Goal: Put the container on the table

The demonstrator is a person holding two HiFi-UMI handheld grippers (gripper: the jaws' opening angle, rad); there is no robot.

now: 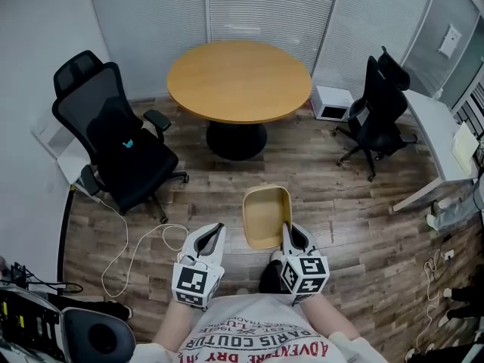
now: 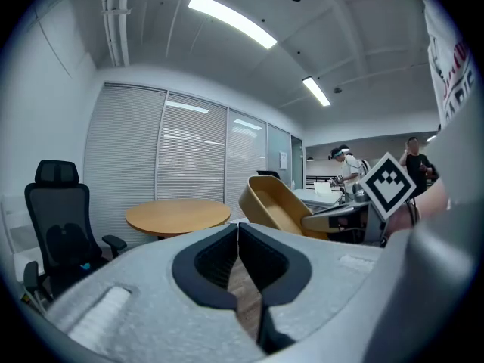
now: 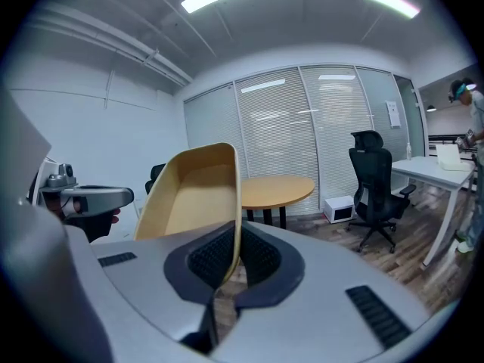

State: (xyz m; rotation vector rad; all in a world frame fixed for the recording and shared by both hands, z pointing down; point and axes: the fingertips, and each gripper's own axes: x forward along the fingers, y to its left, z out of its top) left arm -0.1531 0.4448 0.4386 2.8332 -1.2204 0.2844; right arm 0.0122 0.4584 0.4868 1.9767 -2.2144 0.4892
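1. Held off the ground over the wooden floor, just in front of the body: an oblong tan container, open side tilted up. Not yet on the table.
2. Pinched by its near right rim in the right gripper. Jaws clamped thin, with only the container's wall between the pads.
3. From those fingers, stretches forward and a little left. Long axis pointing away from the body, roughly straight at the round wooden table.
4. Just beside the container on its left, but apart from it: the left gripper. Jaws closed together on nothing, so no share in the load.
5. Well ahead, with open floor between: the table, its top bare. Flanked by a black office chair on the left and a second black chair further off on the right.
6. Likely calls for a straight carry forward on the right hand alone. Far end of the container probably first over the table edge, with the one-sided grip likely to let it sag or swing.
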